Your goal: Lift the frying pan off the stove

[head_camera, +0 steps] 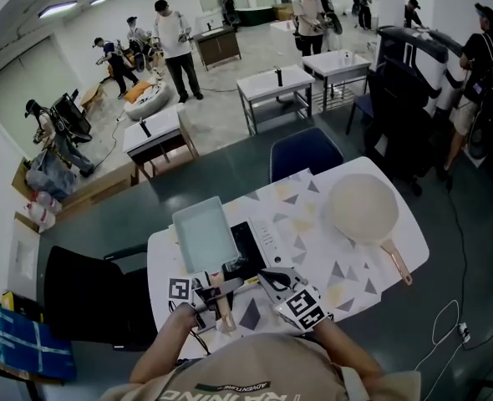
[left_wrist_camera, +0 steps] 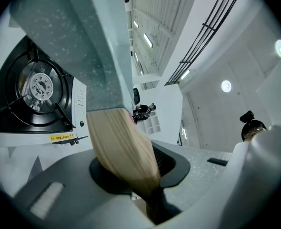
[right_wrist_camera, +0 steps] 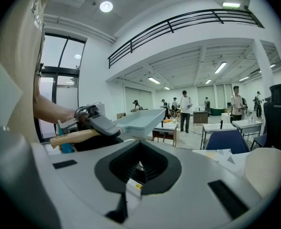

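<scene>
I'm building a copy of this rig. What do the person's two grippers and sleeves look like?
Both the left gripper and right gripper have speckled grey jaws with black ribbed recesses, and each carries a cube of black-and-white square markers. The person wears a beige short-sleeved shirt with dark lettering.

- we see a bright hall under long white ceiling tube lights (head_camera: 57, 8); shadows soft.
- fisheye bends every edge; both gripper views' corners go black.
- the pale wooden pan handle (left_wrist_camera: 124, 147) blurs close up.
</scene>
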Demonstrator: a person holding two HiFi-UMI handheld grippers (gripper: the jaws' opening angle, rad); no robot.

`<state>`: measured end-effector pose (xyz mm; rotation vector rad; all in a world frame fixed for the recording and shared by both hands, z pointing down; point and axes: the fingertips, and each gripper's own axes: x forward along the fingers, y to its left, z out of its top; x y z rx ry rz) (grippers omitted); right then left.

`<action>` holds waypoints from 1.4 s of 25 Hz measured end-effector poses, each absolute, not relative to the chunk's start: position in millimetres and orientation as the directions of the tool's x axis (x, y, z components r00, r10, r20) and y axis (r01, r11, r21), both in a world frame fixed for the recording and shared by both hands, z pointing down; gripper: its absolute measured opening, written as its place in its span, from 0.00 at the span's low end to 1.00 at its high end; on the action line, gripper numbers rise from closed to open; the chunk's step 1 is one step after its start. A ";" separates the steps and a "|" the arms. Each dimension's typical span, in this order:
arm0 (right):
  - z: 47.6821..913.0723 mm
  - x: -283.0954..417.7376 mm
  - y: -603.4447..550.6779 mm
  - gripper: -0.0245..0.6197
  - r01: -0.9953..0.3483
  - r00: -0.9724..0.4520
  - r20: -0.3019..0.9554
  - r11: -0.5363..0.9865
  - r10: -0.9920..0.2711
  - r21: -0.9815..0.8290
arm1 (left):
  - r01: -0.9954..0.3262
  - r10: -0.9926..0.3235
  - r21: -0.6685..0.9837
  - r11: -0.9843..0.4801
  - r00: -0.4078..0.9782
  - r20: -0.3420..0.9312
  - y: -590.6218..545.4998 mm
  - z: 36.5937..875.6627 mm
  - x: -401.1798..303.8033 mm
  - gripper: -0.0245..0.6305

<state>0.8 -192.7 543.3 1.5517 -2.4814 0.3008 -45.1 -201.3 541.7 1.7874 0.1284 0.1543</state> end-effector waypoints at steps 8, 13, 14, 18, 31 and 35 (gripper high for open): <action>541.0 -1.5 -190.1 0.03 -0.900 -0.431 0.267 0.430 -0.862 -0.066 | 0.011 0.177 0.972 -0.234 0.984 0.031 -198.2 540.5 -47.8 0.16; 541.6 -0.3 -188.4 0.03 -0.902 -0.427 0.266 0.427 -0.864 -0.059 | 0.026 0.179 0.974 -0.226 0.984 0.015 -194.9 539.0 -46.5 0.16; 541.9 0.4 -188.0 0.03 -0.902 -0.427 0.266 0.427 -0.865 -0.058 | 0.029 0.179 0.974 -0.224 0.984 0.012 -194.2 538.9 -45.9 0.16; 540.0 2.0 -186.3 0.03 -0.904 -0.423 0.266 0.424 -0.866 -0.057 | 0.033 0.183 0.973 -0.229 0.983 0.010 -192.9 538.5 -46.2 0.16; 543.6 -2.5 -178.4 0.03 -0.903 -0.424 0.277 0.426 -0.862 -0.056 | 0.036 0.189 0.973 -0.229 0.982 0.008 -191.6 533.6 -49.0 0.17; 540.9 -6.0 -178.5 0.03 -0.902 -0.426 0.278 0.429 -0.861 -0.054 | 0.023 0.196 0.972 -0.235 0.980 0.024 -191.0 532.8 -53.6 0.17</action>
